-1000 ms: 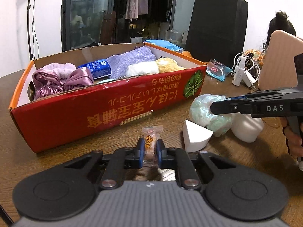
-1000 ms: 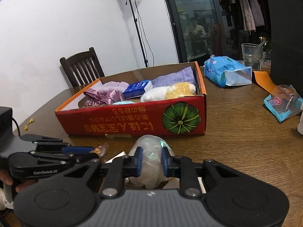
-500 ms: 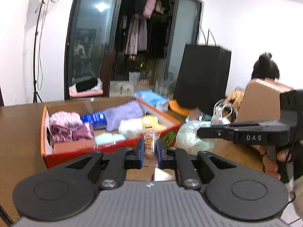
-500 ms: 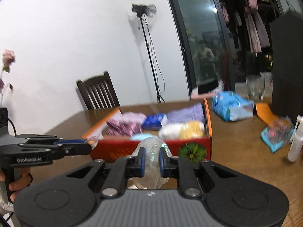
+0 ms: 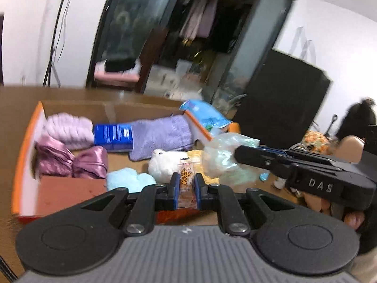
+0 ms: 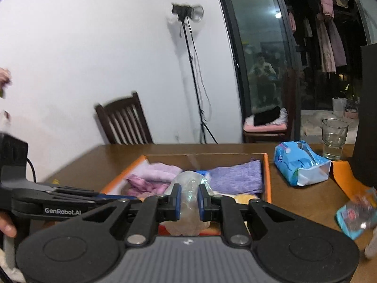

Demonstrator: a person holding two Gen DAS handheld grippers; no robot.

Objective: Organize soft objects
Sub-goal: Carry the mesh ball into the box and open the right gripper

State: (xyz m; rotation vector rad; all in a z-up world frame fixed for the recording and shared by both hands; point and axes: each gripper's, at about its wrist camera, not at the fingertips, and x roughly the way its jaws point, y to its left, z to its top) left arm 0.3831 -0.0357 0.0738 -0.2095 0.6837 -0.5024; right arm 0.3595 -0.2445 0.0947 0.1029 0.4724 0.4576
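My left gripper (image 5: 185,189) is shut on a small clear snack packet (image 5: 186,179) and holds it above the front wall of the orange cardboard box (image 5: 26,146). My right gripper (image 6: 189,199) is shut on a crumpled clear plastic bag (image 6: 188,188), also over the box (image 6: 267,176); the bag shows in the left wrist view (image 5: 223,158). The box holds pink satin cloth (image 5: 70,162), a lilac towel (image 5: 162,134), a blue packet (image 5: 113,136), a white plush (image 5: 165,162) and a light blue soft piece (image 5: 127,179).
A blue wipes pack (image 6: 299,162), a glass (image 6: 334,139), an orange flap (image 6: 346,176) and a blue snack bag (image 6: 358,214) lie on the wooden table (image 6: 294,202) right of the box. A black cabinet (image 5: 280,99) stands behind. A chair (image 6: 124,122) is at the far side.
Both grippers have risen from the table and moved forward over the box, each carrying its item. The views now look down into the box.
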